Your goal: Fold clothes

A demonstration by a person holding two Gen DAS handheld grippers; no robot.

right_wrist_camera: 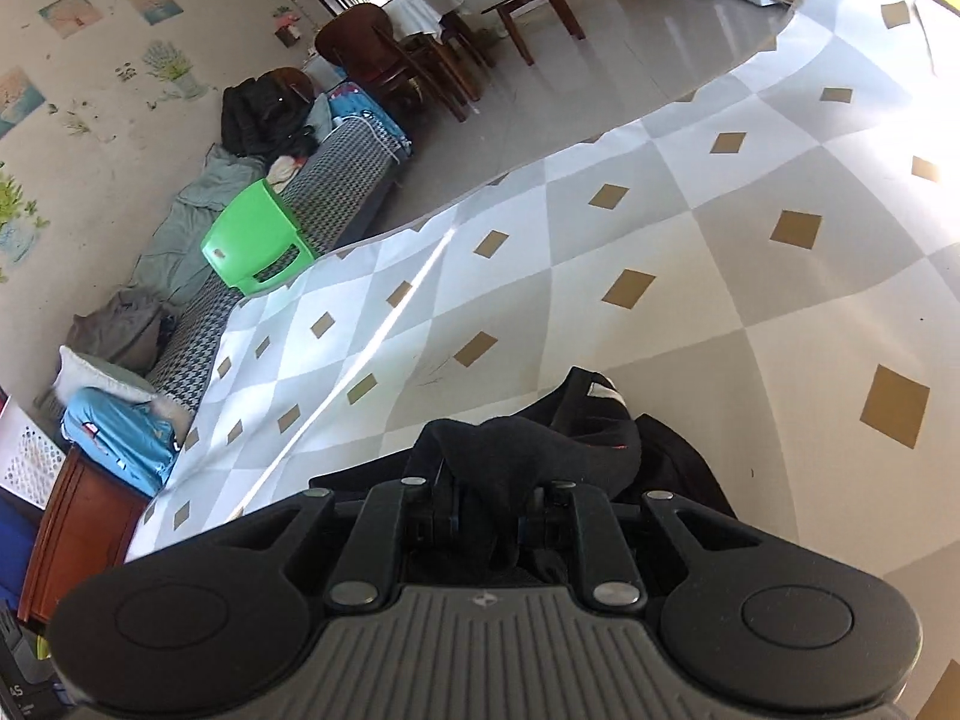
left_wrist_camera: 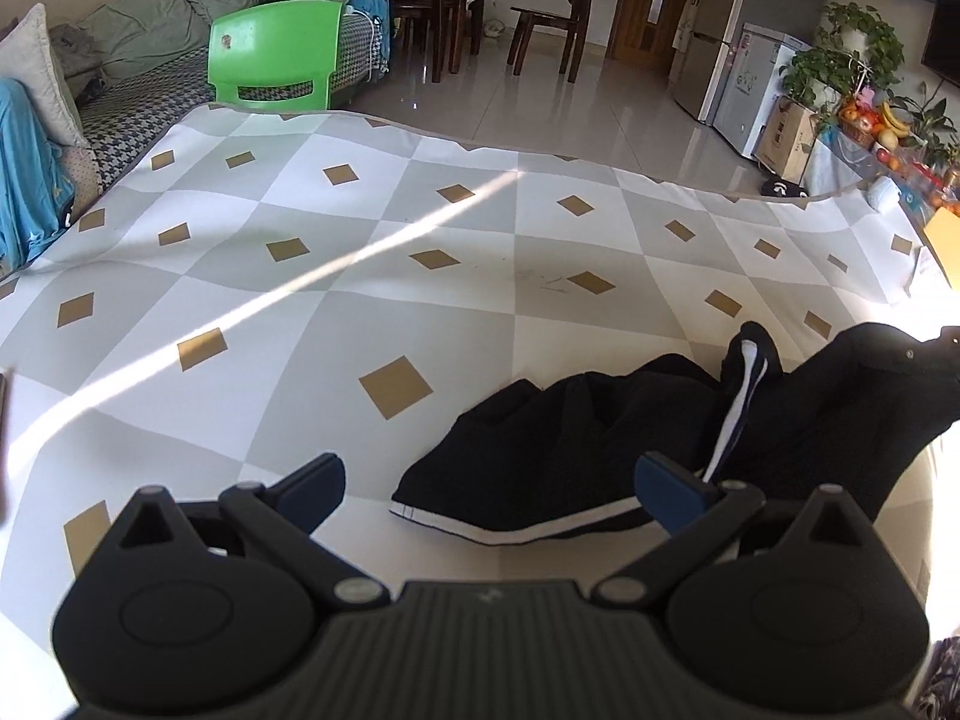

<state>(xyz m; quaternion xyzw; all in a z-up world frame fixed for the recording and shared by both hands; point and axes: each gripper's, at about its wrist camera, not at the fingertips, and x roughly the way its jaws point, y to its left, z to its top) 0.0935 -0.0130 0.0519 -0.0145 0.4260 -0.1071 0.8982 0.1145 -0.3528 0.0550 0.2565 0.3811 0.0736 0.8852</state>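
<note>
Garment (left_wrist_camera: 600, 456), black with white trim, lies bunched on the checked cloth (left_wrist_camera: 300, 276) in the left wrist view, just ahead and to the right of the left gripper (left_wrist_camera: 489, 489); its fingers stand wide and hold nothing, the white-edged hem running across between them. In the right wrist view the right gripper (right_wrist_camera: 489, 519) is closed on a fold of the garment (right_wrist_camera: 540, 450); it is the arm already on it, so the left must reach right.
</note>
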